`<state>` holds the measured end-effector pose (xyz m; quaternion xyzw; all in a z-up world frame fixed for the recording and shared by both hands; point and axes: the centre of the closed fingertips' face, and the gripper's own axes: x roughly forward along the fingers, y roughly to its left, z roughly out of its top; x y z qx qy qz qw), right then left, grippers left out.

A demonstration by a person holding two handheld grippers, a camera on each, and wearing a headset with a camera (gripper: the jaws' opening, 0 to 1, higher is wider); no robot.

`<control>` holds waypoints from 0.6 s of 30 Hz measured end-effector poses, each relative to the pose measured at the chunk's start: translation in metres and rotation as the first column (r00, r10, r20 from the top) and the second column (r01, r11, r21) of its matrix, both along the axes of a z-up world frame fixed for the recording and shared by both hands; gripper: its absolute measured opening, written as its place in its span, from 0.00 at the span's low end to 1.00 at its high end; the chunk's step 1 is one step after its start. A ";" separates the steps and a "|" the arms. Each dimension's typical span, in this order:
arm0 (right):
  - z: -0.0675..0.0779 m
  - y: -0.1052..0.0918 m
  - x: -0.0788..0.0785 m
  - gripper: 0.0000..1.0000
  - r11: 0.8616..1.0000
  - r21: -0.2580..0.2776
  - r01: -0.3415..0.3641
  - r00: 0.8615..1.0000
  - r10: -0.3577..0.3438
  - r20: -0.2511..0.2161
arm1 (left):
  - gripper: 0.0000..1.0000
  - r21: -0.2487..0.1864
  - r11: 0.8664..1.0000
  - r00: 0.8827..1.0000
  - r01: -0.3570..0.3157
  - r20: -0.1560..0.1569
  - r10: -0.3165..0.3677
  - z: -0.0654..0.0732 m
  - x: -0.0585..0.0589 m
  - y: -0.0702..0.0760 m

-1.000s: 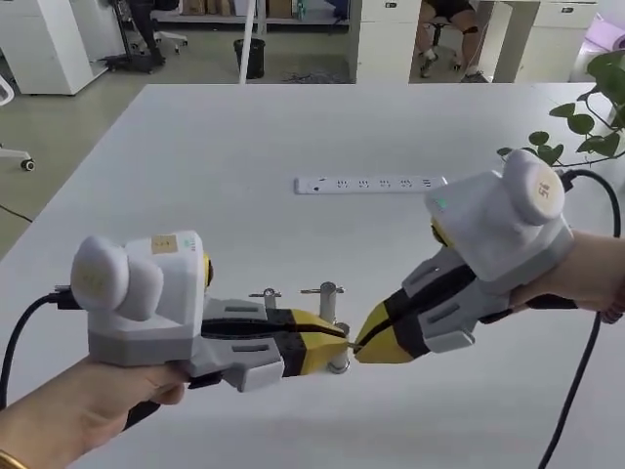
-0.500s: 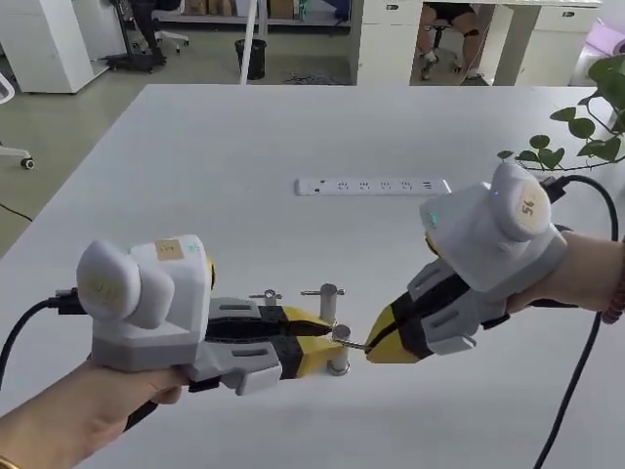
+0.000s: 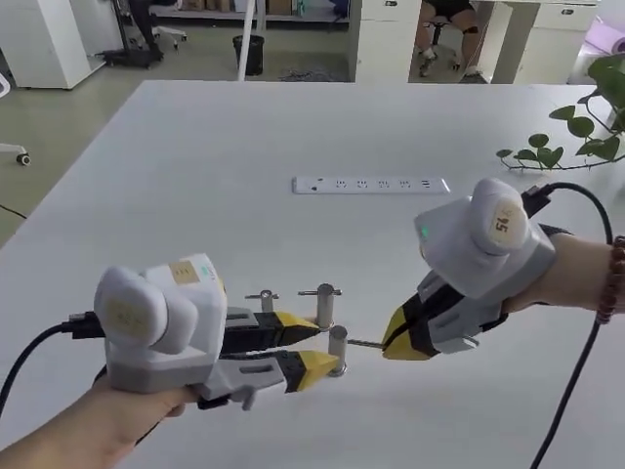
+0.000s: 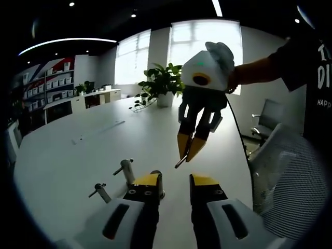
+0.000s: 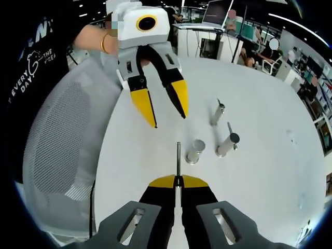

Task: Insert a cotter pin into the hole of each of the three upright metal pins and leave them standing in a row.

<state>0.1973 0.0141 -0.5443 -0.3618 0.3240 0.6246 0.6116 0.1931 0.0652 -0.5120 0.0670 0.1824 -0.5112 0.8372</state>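
Observation:
Three upright metal pins stand on the white table (image 3: 244,195). The two farther pins (image 3: 266,299) (image 3: 325,301) each carry a cotter pin through the top. The nearest pin (image 3: 338,348) (image 5: 195,151) is bare. My right gripper (image 3: 395,344) (image 5: 178,180) is shut on a cotter pin (image 5: 178,158) (image 4: 181,161), whose tip points at the bare pin's top from the right, just short of it. My left gripper (image 3: 322,346) (image 4: 176,181) is open, its yellow tips beside the bare pin, nothing held between them.
A white power strip (image 3: 371,185) lies across the middle of the table. A potted plant (image 3: 586,127) reaches in at the far right edge. Cables trail from both grippers. Desks and office chairs stand beyond the far edge.
My left gripper's jaws have spread open off the nearest pin. The right gripper has backed off to the right with the cotter pin, opening a gap between the two grippers.

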 end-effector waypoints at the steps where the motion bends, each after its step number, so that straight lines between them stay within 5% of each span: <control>1: -0.001 -0.001 0.002 0.00 1.000 -0.006 0.003 1.000 -0.003 0.002 | 0.21 0.004 1.000 1.000 -0.011 0.000 0.011 -0.001 0.001 0.000; 11: -0.012 -0.005 0.015 0.00 0.998 -0.062 0.012 1.000 -0.010 0.023 | 0.24 0.052 0.995 0.996 -0.085 0.015 0.084 -0.019 0.015 0.001; 18: -0.018 -0.006 0.020 0.00 0.996 -0.091 0.012 1.000 -0.010 0.021 | 0.24 0.055 0.989 0.990 -0.139 -0.002 0.140 -0.029 0.023 0.001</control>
